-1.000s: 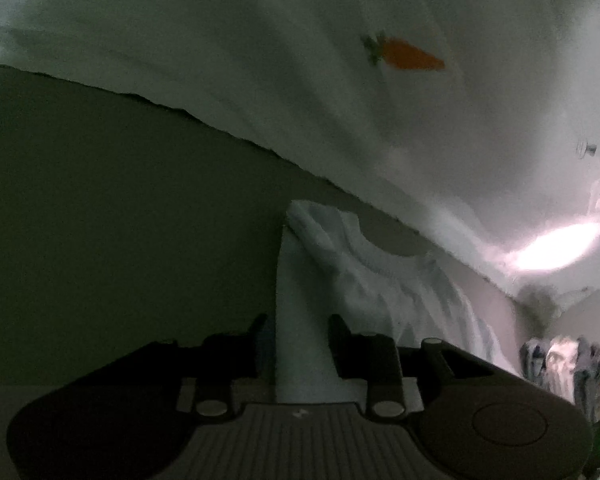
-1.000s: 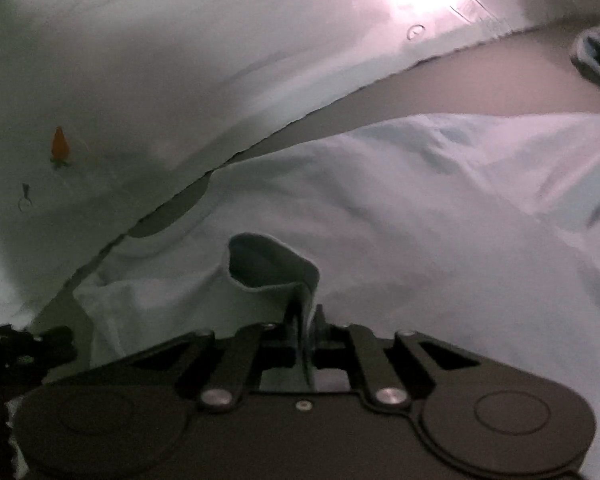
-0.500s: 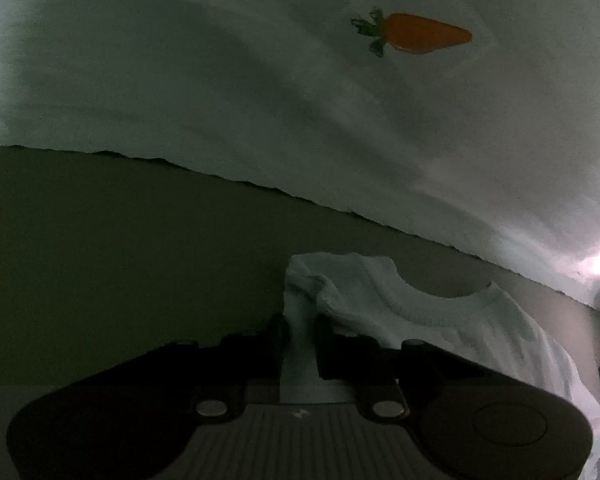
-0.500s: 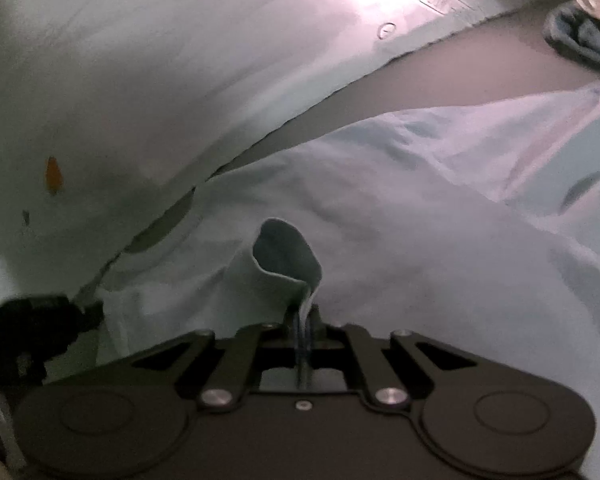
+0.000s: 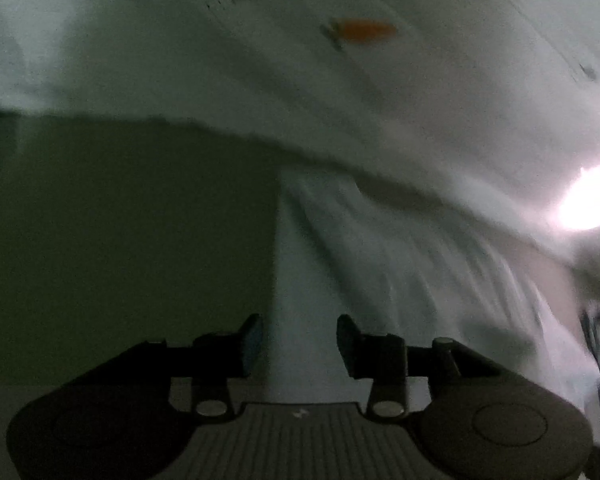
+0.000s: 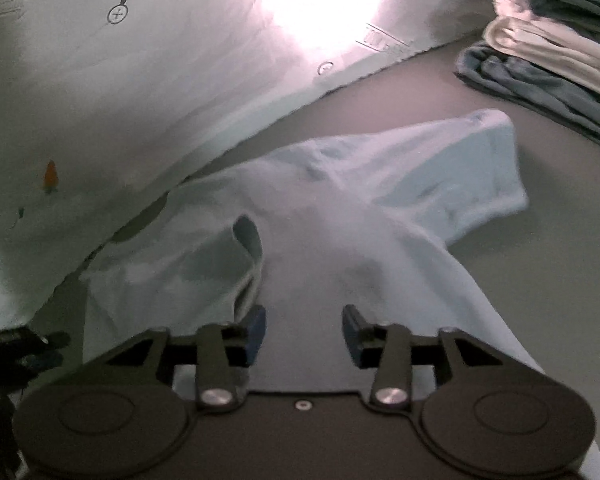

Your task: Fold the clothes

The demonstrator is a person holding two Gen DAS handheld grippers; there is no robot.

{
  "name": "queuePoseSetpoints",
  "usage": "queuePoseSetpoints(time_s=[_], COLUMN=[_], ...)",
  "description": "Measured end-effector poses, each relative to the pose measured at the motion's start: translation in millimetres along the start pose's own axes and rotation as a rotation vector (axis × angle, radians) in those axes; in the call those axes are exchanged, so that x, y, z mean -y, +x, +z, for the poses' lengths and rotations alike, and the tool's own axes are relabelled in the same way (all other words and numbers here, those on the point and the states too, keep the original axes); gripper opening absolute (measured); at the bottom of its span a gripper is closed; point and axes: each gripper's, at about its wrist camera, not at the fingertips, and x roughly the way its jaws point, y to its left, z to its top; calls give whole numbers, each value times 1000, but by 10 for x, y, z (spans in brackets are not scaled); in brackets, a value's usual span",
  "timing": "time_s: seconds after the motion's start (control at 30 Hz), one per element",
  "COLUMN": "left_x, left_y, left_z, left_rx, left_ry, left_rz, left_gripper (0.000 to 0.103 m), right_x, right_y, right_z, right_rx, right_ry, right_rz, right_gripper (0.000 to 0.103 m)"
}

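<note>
- Left claw: jaws stand apart with a strip of pale cloth running up between them; the pads do not appear to press it, so nothing is gripped.
- Right claw: jaws likewise wide apart, poised over the cloth and holding nothing.
- T-shirt: pale blue-white, lying on the grey table directly ahead of and beneath both claws. A short sleeve spreads ahead and to the right of the right claw; a raised curl of fabric stands just ahead of its left jaw.
- A patterned white sheet, printed with a small carrot, lies beyond the shirt, ahead and left of the right claw.
- A stack of folded clothes sits far ahead to the right, well apart from the shirt.
- Handling, as judged: the shirt is light, soft and limp; it will sag, drag and wrinkle, and one layer may slip from another.
- Recommended hold: a hem, shoulder seam or sleeve edge, where the thicker fabric gives the pads a firmer bite.
- Stage cannot be settled: the shirt lies partly spread and rumpled, not a finished fold.
</note>
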Motion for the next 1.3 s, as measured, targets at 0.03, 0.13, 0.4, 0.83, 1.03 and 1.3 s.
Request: queuePoseSetpoints(time_s=[0.03, 0.13, 0.4, 0.83, 1.03, 1.3], left_x=[61, 245, 612, 1106, 1131, 1152], left_y=[-43, -171, -414, -227, -192, -73], left_z=[-140, -562, -1424, -1755, -1731, -1528], left_rx=[-21, -85, -150, -118, -120, -204], left_ry=[13, 54, 143, 245, 178, 74], left_rz=[-5, -21, 9, 226, 278, 337], left_gripper=[44, 48, 61, 103, 103, 103], right_x=[8, 44, 342, 1290, 1552, 1692], right_y=[-73, -273, -572, -385, -194, 299], right_z=[-51, -180, -290, -37, 318, 929], right_rx=[-7, -24, -49, -112, -78, -27], right_ry=[-1, -7, -54, 54, 42, 21], right_rz=[9, 39, 102, 184, 178, 136], right_gripper=[55, 86, 101, 102, 102, 100])
